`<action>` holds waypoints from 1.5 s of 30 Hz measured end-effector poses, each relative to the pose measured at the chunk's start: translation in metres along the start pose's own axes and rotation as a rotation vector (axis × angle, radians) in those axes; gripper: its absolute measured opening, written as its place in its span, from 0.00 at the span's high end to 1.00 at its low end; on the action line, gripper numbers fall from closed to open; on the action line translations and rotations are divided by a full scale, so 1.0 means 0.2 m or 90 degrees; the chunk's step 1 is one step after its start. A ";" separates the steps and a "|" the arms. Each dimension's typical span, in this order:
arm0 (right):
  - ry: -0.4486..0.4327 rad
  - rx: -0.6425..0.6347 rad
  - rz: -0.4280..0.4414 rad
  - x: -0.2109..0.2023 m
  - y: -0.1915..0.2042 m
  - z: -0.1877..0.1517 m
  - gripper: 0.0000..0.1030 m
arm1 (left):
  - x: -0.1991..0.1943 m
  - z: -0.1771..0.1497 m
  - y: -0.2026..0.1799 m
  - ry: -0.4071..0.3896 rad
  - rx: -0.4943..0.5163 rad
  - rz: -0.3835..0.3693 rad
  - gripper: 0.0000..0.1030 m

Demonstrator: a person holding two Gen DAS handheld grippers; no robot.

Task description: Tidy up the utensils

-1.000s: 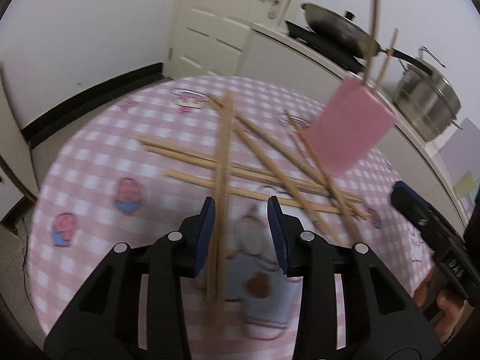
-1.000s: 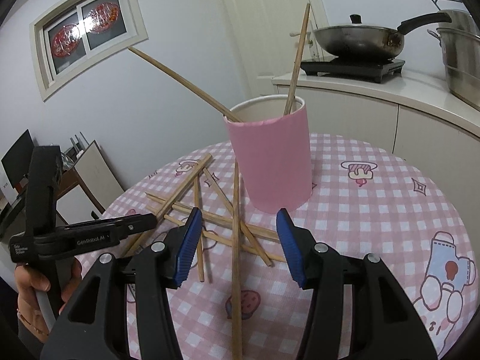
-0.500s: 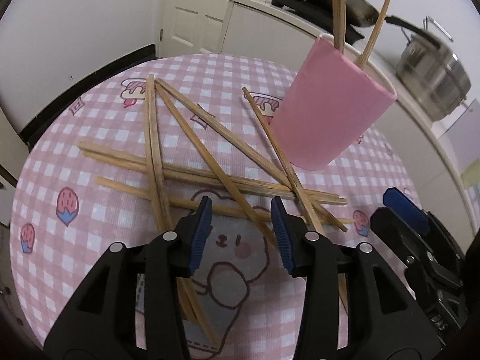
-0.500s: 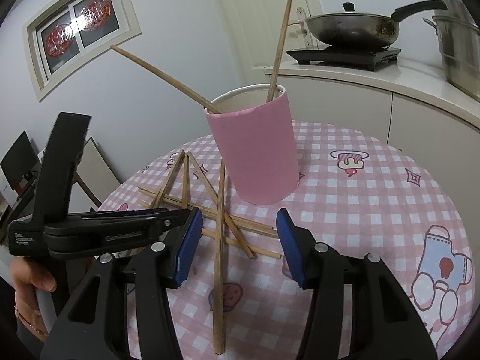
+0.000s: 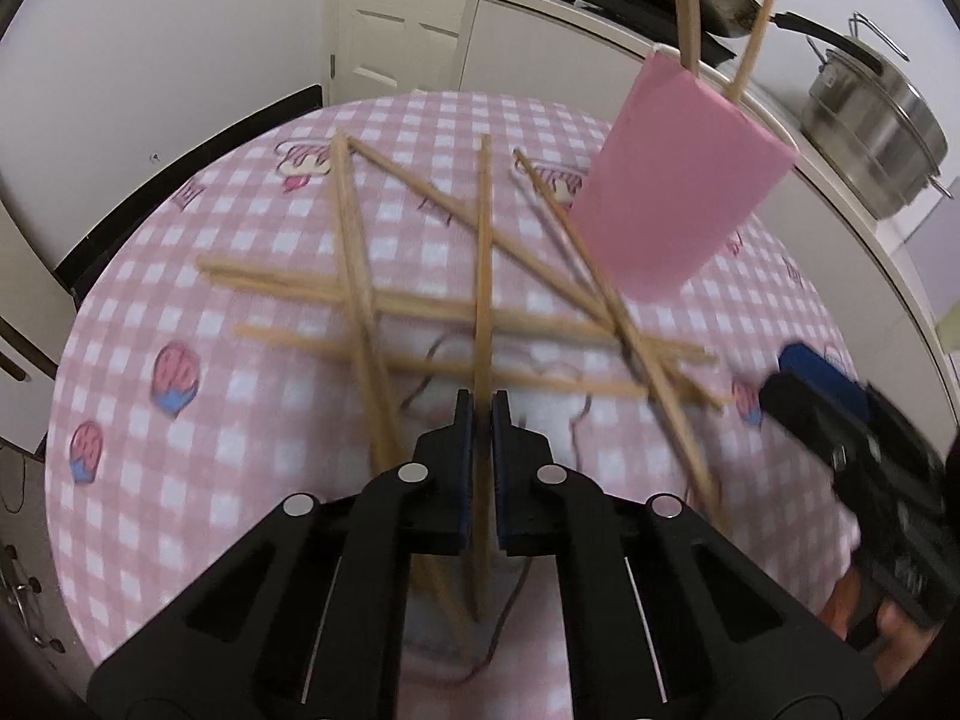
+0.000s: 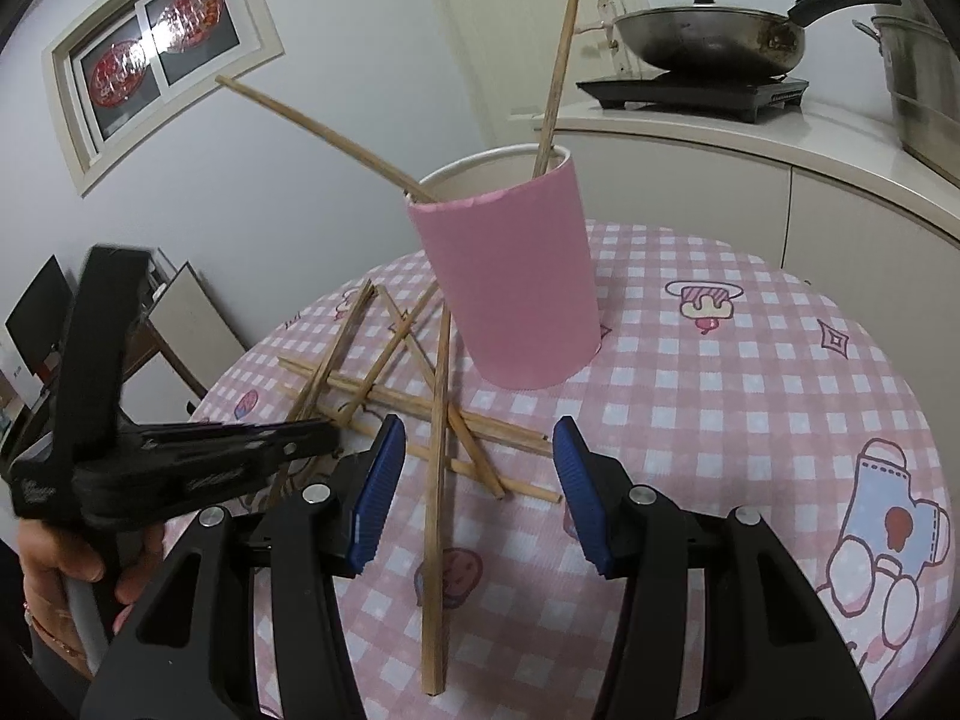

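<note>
A pink cup [image 5: 672, 198] [image 6: 510, 288] stands on the round pink checked table [image 5: 180, 468] [image 6: 750, 396] with two chopsticks [image 6: 558, 60] leaning in it. Several more chopsticks [image 5: 420, 306] [image 6: 384, 384] lie crossed in a pile beside the cup. My left gripper [image 5: 483, 414] points down at the pile, its jaws closing tight on one chopstick [image 5: 483, 252] that runs away towards the far side; the pads press on it. In the right wrist view the left gripper [image 6: 318, 441] reaches in from the left. My right gripper [image 6: 480, 480] hangs open above a lone chopstick [image 6: 438, 468], apart from it.
A white counter [image 6: 720, 138] runs behind the table, carrying a wok [image 6: 714, 36] on a black hob and a steel pot [image 5: 870, 132]. A white door [image 5: 396, 18] is at the back. A hand [image 6: 66, 564] holds the left gripper's grip.
The left gripper shifted across the pile, and its jaws went from apart to shut on one chopstick. The right gripper stayed open and hardly moved.
</note>
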State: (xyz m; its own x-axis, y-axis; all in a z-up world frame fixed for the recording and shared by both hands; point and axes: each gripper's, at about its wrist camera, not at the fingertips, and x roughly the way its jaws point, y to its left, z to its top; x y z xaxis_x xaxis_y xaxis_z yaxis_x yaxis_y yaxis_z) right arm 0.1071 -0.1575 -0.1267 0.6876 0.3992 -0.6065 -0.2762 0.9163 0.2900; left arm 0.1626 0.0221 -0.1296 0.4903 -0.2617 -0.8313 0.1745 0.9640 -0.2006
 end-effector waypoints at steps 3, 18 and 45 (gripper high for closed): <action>0.013 -0.004 0.001 0.02 0.01 0.00 0.53 | -0.04 -0.05 0.02 0.013 -0.004 -0.027 0.94; 0.083 -0.043 -0.012 0.21 0.08 0.07 0.69 | 0.04 0.17 0.02 -0.009 -0.024 -0.022 0.93; 0.171 -0.072 0.031 0.12 0.17 -0.12 0.94 | -0.01 -0.01 0.00 0.023 0.027 -0.032 0.93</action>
State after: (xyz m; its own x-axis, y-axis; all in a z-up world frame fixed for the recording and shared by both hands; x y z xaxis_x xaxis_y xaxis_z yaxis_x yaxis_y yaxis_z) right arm 0.0995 -0.1164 -0.1491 0.4742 0.4227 -0.7723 -0.3872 0.8879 0.2483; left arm 0.1600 0.0223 -0.1286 0.4495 -0.3074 -0.8387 0.2349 0.9466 -0.2211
